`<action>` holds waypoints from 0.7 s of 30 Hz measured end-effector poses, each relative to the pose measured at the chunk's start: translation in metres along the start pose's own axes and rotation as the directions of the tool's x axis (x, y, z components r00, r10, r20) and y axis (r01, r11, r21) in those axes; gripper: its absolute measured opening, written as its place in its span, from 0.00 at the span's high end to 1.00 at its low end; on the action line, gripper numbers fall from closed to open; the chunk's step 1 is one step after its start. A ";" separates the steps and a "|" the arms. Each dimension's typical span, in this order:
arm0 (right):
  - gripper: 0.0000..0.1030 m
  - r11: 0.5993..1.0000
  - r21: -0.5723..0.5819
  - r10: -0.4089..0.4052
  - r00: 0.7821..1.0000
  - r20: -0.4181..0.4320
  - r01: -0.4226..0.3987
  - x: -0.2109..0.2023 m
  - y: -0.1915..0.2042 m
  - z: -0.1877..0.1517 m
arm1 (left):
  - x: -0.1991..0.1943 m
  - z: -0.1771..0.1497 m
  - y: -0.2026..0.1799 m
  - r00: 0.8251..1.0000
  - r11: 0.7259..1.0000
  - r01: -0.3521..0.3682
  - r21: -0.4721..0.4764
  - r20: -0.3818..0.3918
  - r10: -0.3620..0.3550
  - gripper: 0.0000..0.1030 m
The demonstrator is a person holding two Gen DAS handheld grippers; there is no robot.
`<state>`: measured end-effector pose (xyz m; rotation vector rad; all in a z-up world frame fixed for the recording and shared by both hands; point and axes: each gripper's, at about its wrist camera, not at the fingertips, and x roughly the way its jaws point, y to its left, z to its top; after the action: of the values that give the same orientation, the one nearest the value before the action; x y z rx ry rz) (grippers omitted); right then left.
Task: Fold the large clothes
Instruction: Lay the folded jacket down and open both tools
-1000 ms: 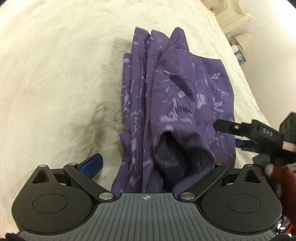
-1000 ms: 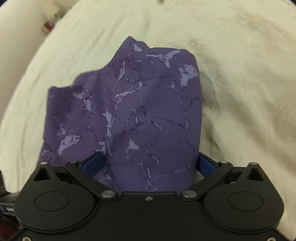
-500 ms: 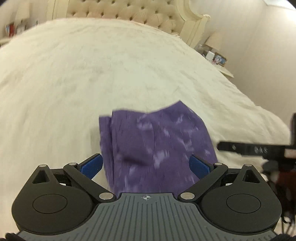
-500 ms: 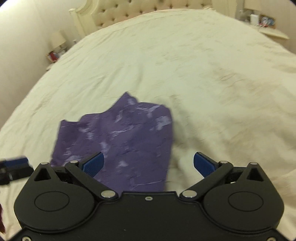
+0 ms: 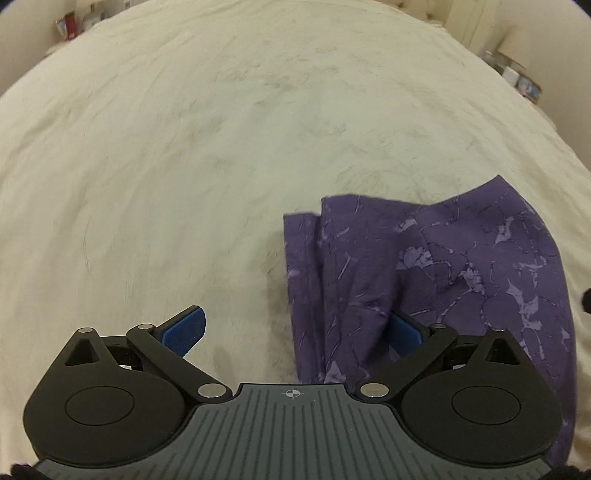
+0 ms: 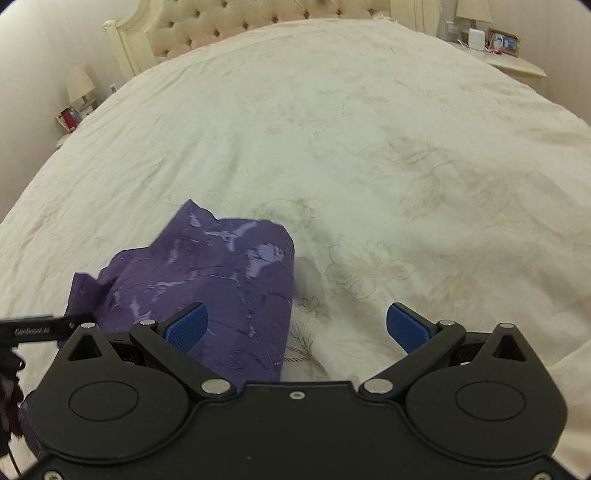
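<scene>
Only one garment [image 5: 461, 280] is in play — a purple piece with a pale cracked pattern, lying folded in layers on the cream bedspread [image 5: 184, 166] near the close edge of the bed. Two grippers are in view. The left gripper [image 5: 293, 330] is spread wide and grips nothing; its right blue pad [image 5: 404, 330] sits against the cloth's left layers, while its left one [image 5: 184, 328] hangs over bare bedspread. The right gripper [image 6: 295, 326] is equally wide apart and empty, its left pad [image 6: 186, 326] above the garment's right edge, the other [image 6: 406, 326] over the embroidered flowers. Both tools point forward across the bed, tilted down.

Lettering on the dark bar at the right view's left edge seems to read "GenRobot.AI" — small and not certain. Behind stand a tufted headboard [image 6: 258, 18], two lamps [image 6: 79, 85] [image 6: 474, 11], and two bedside tables carrying small items too blurred to name.
</scene>
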<state>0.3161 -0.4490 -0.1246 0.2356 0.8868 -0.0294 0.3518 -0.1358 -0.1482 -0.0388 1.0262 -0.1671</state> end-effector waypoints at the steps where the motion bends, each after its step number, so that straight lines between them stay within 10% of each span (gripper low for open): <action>1: 0.00 1.000 -0.007 -0.006 1.000 -0.011 0.006 0.005 0.003 -0.001 | 0.000 -0.003 0.002 1.000 1.000 0.007 -0.010 -0.002 -0.007 0.00; 7: 0.00 0.985 -0.153 0.060 0.988 -0.142 -0.082 0.046 0.051 -0.016 | -0.004 -0.011 0.015 0.999 0.992 0.033 -0.123 -0.018 -0.035 0.00; 21: 0.00 0.976 -0.189 0.095 0.994 -0.053 -0.104 -0.029 0.052 -0.034 | -0.062 0.003 0.077 0.992 0.934 -0.008 -0.356 0.113 0.052 0.02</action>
<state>0.2781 -0.3928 -0.1136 0.1003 0.9142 0.1547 0.3324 -0.0498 -0.1023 -0.3588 0.9245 0.0510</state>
